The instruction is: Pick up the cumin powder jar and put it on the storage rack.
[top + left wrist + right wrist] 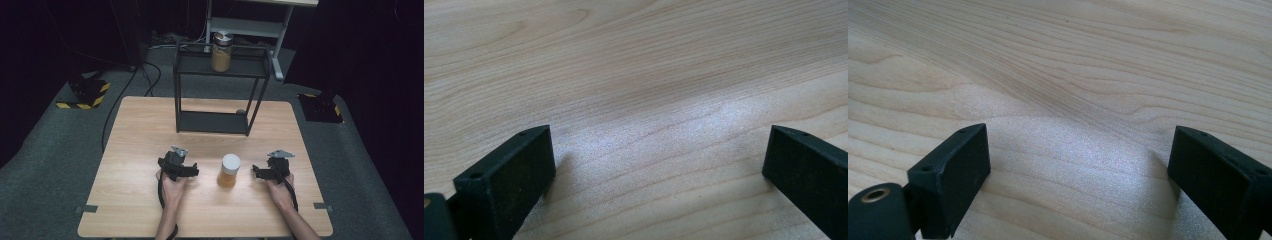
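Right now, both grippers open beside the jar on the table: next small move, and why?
Probably swing the right gripper toward the white-lidded jar to straddle it. Both it and the left gripper rest open on the table, facing the jar, with bare wood between their jaws.

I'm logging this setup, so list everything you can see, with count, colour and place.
jar with white lid: one, amber contents, on the table between the two grippers
jar on shelf: one, amber contents, pale lid, top tier of the rack
rack: one, black metal, two tiers, far middle of the table
table: one, light wood
striped blocks: two, black and yellow, on the grey carpet at either side
pale desk frame: one, behind the rack
left gripper: one, black, jaws apart over bare wood
right gripper: one, black, jaws apart over bare wood
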